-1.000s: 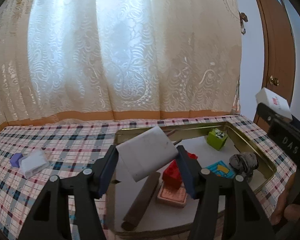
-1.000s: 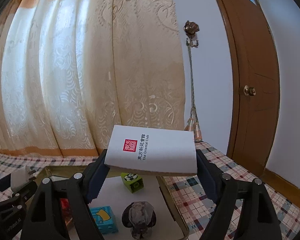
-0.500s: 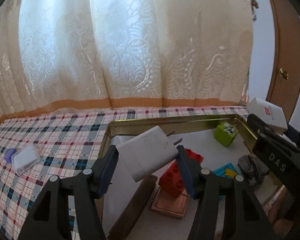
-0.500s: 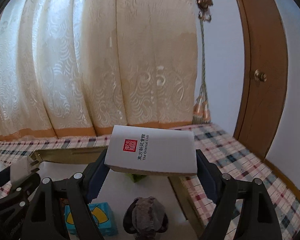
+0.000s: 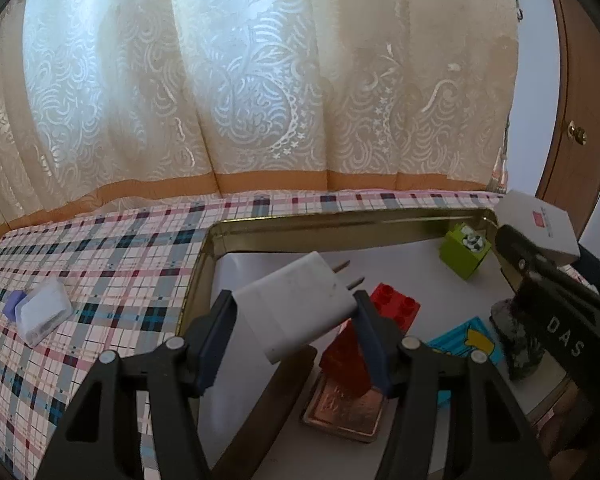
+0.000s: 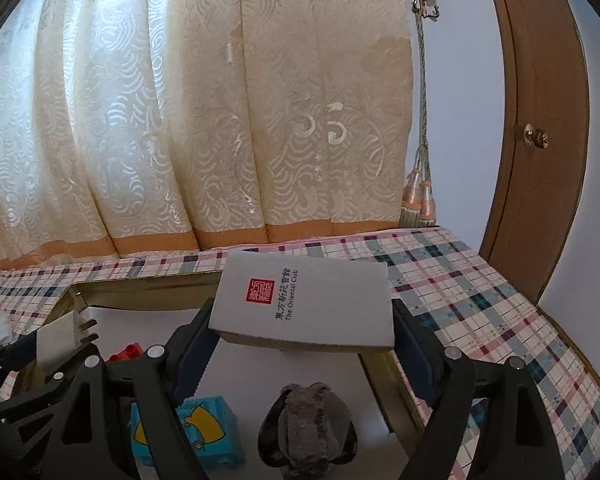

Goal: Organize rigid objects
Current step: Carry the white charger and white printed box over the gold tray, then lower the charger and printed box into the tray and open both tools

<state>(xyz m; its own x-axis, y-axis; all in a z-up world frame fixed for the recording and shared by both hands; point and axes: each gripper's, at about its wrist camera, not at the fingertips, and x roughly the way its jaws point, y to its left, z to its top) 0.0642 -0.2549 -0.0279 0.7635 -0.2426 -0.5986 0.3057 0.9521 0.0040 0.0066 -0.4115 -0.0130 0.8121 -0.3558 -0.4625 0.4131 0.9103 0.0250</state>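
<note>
My left gripper [image 5: 296, 320] is shut on a white plug charger [image 5: 296, 304], held above the left part of a gold tin tray [image 5: 340, 226] with a white floor. My right gripper [image 6: 302, 332] is shut on a white box with a red seal [image 6: 304, 300], held above the tray's right side; this box also shows in the left wrist view [image 5: 540, 228]. In the tray lie a red brick [image 5: 396, 306], a green block [image 5: 464, 250], a blue block [image 6: 196, 428], a copper tin [image 5: 344, 404], a dark bar [image 5: 268, 396] and a grey figurine [image 6: 308, 424].
The tray sits on a plaid tablecloth [image 5: 100, 264]. A clear plastic case with a purple piece [image 5: 40, 312] lies on the cloth left of the tray. Lace curtains [image 5: 240, 80] hang behind the table. A wooden door [image 6: 540, 120] stands at the right.
Both grippers have moved forward and lower over the tray, keeping their loads. The green block is now hidden behind the white box in the right wrist view.
</note>
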